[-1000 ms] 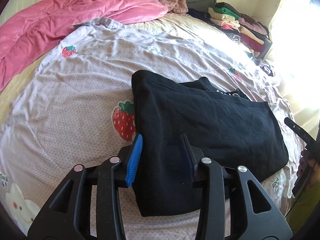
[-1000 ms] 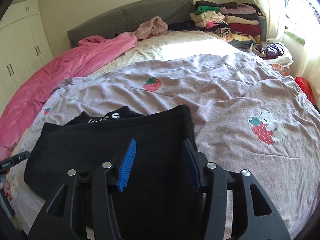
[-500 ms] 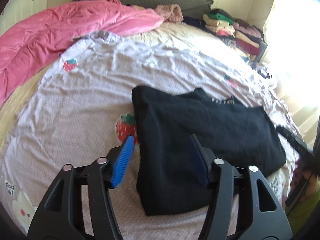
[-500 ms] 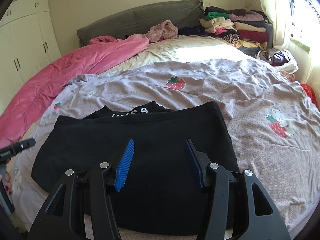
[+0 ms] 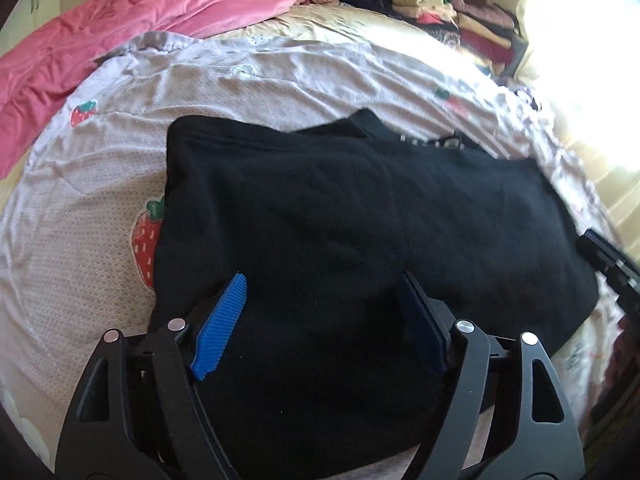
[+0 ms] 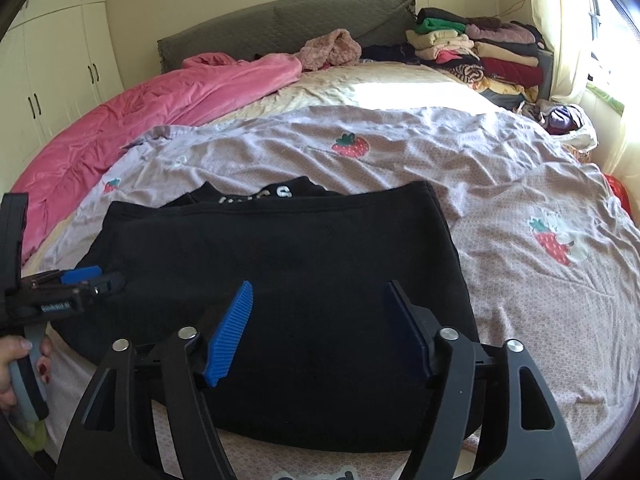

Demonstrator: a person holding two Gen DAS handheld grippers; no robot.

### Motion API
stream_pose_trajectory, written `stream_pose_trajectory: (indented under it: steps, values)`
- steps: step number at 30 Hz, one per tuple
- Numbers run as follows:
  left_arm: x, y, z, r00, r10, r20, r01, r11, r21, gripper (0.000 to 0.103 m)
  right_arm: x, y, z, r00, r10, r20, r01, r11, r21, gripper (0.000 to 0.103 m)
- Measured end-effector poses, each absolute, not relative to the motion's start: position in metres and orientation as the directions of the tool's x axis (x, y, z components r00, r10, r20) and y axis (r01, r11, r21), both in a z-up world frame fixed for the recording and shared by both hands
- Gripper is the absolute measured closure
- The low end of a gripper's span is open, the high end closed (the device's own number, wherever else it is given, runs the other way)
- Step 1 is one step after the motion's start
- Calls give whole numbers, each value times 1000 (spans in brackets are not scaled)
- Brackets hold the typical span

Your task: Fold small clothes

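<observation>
A black garment (image 5: 360, 216) (image 6: 280, 248) lies folded flat on the lilac strawberry bedspread (image 5: 100, 184) (image 6: 520, 184), with white lettering peeking out at its far edge. My left gripper (image 5: 324, 280) hovers over the garment's near left part, its jaws opening, and the pads press on nothing. My right gripper (image 6: 320, 288) hangs above the garment's near right part, its jaws opening too, with only cloth below the gap. In the right wrist view the left gripper (image 6: 80, 276) shows at the left edge, held by a hand (image 6: 16, 356).
A pink quilt (image 6: 140, 120) lies along the left side of the bed. Stacks of folded clothes (image 6: 480, 52) stand at the far right by the grey headboard (image 6: 280, 24). White wardrobes (image 6: 52, 60) line the left wall. A window glares at the right.
Both grippers' jaws stand wider than a second ago. The left gripper has moved right and lower over the garment. The right gripper drew back toward the garment's near edge.
</observation>
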State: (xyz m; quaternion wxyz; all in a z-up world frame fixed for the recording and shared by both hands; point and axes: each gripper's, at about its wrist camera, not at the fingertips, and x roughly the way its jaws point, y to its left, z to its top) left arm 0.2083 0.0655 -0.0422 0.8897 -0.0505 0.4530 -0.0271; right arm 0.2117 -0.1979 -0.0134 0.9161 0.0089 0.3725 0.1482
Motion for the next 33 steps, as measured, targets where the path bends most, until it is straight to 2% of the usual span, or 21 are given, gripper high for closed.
stream_pose_trajectory:
  steps: [3,5,9,13,23,33]
  values:
    - [202,65,-45,607,-93,-789,27,995,-96,32,217,-204,-36,628,178,-757,-205,977,60,32]
    - [201,69,-46,606,-116,-787,36,992,-119,32,216,-211,-49,611,151,-777,-183,982,47,23]
    - [198,71,-45,605,-133,-785,46,990,-132,32,212,-223,-56,612,167,-773,-145,985,98,21]
    - [196,70,-43,595,-134,-792,51,990,-129,31,212,-220,-55,616,148,-774,-134,988,83,21]
    - [188,69,-36,576,-151,-803,47,987,-152,19,204,-220,-40,627,164,-762,-133,986,103,19]
    - [179,68,-28,569,-154,-808,34,986,-164,11,192,-222,-29,636,194,-747,-136,981,139,19]
